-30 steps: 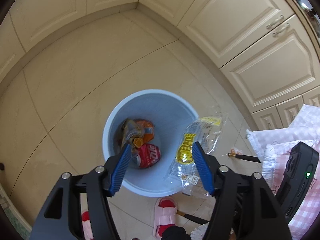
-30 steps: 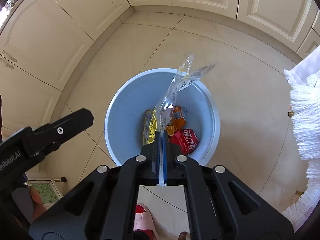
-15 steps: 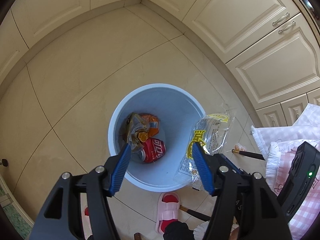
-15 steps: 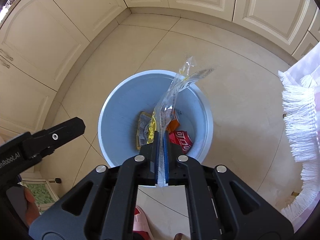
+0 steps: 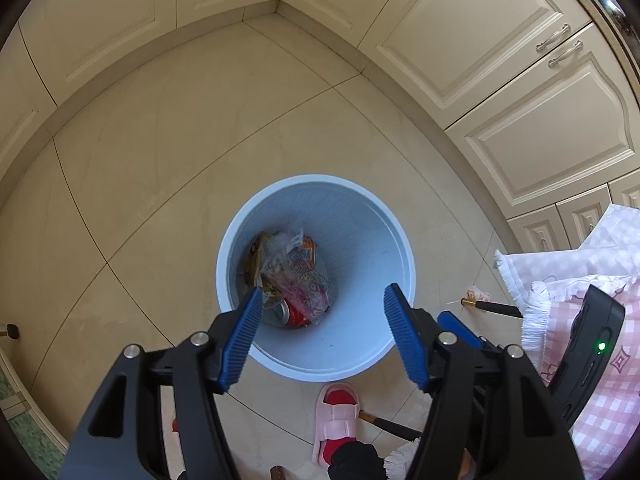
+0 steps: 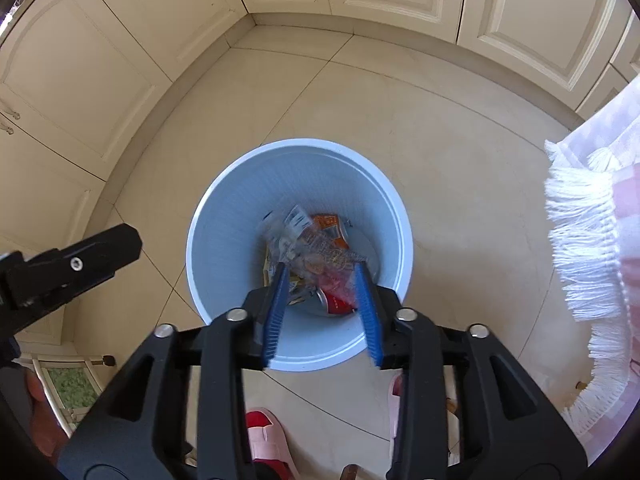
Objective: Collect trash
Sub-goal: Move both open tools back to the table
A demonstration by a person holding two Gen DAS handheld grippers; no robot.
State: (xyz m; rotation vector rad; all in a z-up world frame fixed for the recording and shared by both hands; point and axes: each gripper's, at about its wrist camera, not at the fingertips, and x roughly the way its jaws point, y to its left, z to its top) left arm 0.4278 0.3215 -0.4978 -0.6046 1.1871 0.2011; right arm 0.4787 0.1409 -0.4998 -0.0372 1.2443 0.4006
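Right tongs (image 6: 322, 312) opening, nothing between; clear wrapper (image 6: 304, 248) lies in blue bin (image 6: 208, 216). Left tongs (image 5: 322, 334) apart, empty, bin at 12 o'clock.

A home kitchen corner. Cream panelled cabinet doors (image 5: 532, 64) with metal handles (image 5: 554, 38) run along the far and right sides and meet at a corner over a beige tiled floor (image 5: 160, 160). A light-blue waste bin (image 5: 360, 240) stands on the tiles, with pink house slippers (image 5: 336, 420) near it and a fringed pink checked cloth (image 5: 600, 380) at right.
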